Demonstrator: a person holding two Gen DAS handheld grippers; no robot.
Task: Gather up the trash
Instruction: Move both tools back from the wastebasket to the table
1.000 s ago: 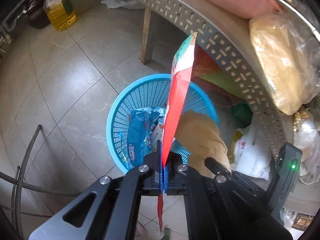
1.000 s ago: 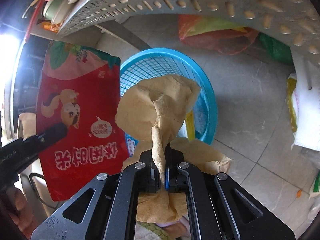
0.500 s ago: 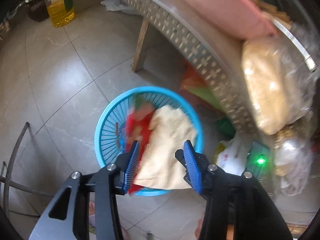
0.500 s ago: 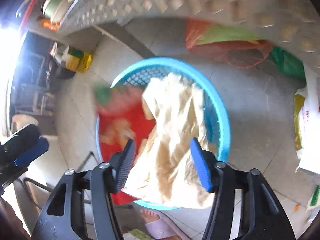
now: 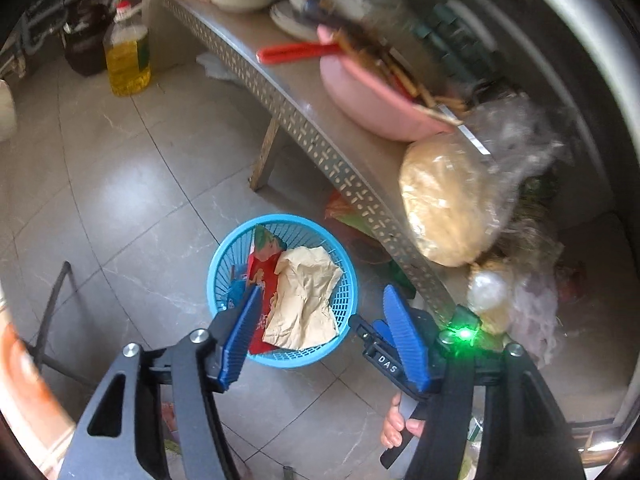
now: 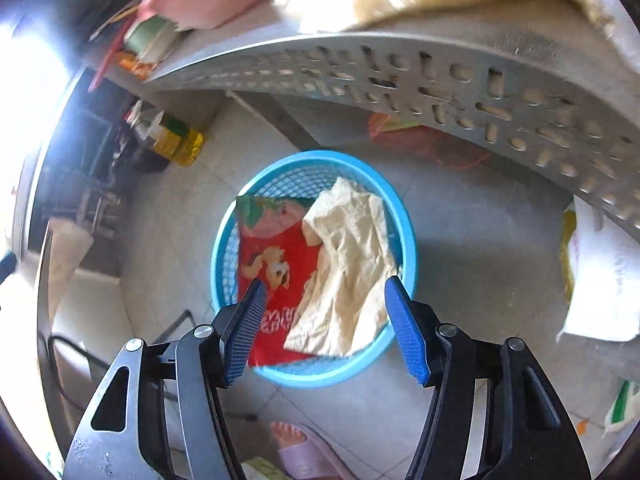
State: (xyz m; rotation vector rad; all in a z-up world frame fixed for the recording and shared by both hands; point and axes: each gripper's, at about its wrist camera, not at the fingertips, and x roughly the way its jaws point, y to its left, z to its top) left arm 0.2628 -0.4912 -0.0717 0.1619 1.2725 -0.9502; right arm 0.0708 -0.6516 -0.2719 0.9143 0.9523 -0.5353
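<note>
A: Blue plastic mesh forms the basket on the tiled floor, and both pieces of trash are seen inside it. The red snack packet is lying on the left, and the crumpled brown paper is leaning against it on the right, up against the rim.

B: And the grippers?

A: The left gripper is held above the basket with its jaws opening, and nothing is caught between the blue pads. The right gripper is spread wide above the same basket, likewise empty. In the left wrist view, part of the right gripper and a hand on its handle are seen low down.

B: What is found around the basket?

A: A perforated metal shelf is seen just beside it, loaded with a pink bowl and a clear bag of beige powder. An oil bottle is standing on the floor farther off. Red and green bags are tucked under the shelf.
</note>
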